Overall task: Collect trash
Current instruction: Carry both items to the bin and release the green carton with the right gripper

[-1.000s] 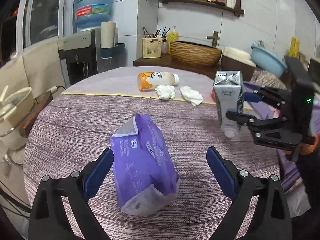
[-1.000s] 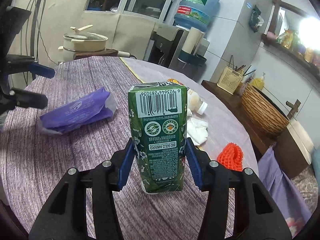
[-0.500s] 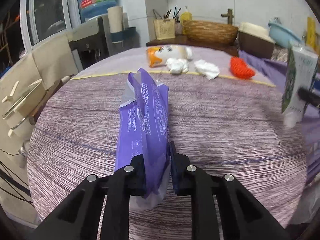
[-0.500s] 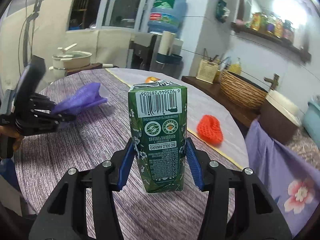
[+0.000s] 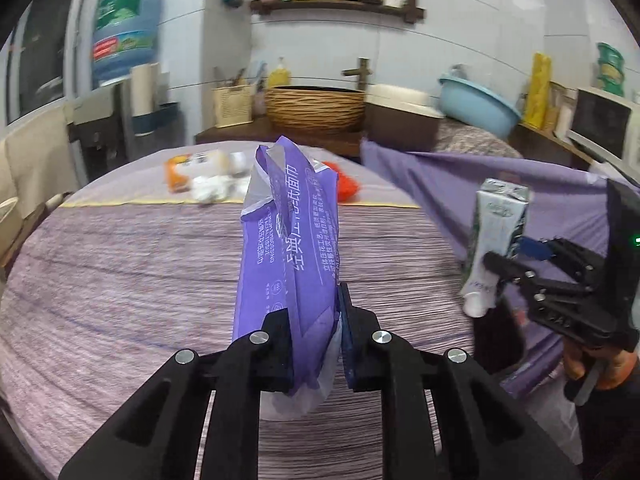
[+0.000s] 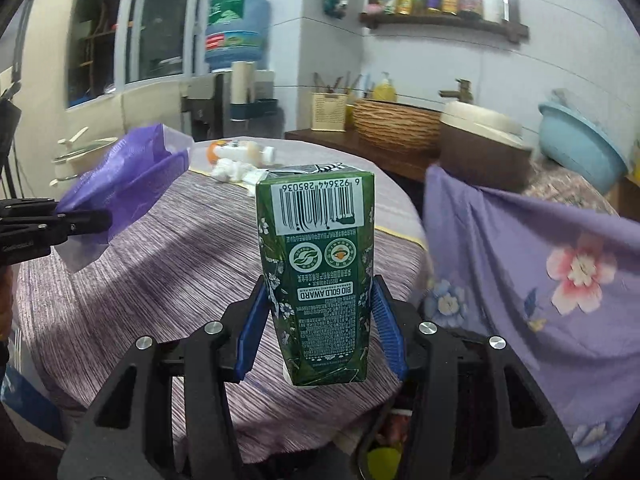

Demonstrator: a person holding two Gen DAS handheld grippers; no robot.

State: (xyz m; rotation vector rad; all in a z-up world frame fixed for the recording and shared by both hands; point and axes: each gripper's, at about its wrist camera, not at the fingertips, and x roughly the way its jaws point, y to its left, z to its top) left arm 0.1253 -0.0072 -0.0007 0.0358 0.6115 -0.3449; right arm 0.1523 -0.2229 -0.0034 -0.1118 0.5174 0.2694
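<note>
The round worktop (image 5: pixel 120 280) under its purple striped cloth carried fewer things than a second before. The left hand-held gripper (image 5: pixel 316 344), wide open then, had clamped onto the purple tissue pack (image 5: pixel 288 240) and lifted it clear. The right hand-held gripper (image 6: pixel 320 336) still gripped the green carton (image 6: pixel 316 264), now past the worktop's edge above what looked like a bin, so both seemed ready for dropping.

A round table (image 5: pixel 120 280) with a striped purple cloth fills the near ground. Beyond it, a wicker basket (image 5: pixel 316 110) sits on a dark wooden counter, a blue basin (image 5: pixel 476 106) to its right. A water jug (image 5: pixel 124 28) stands far left, bottles on a high shelf (image 5: pixel 340 6).
</note>
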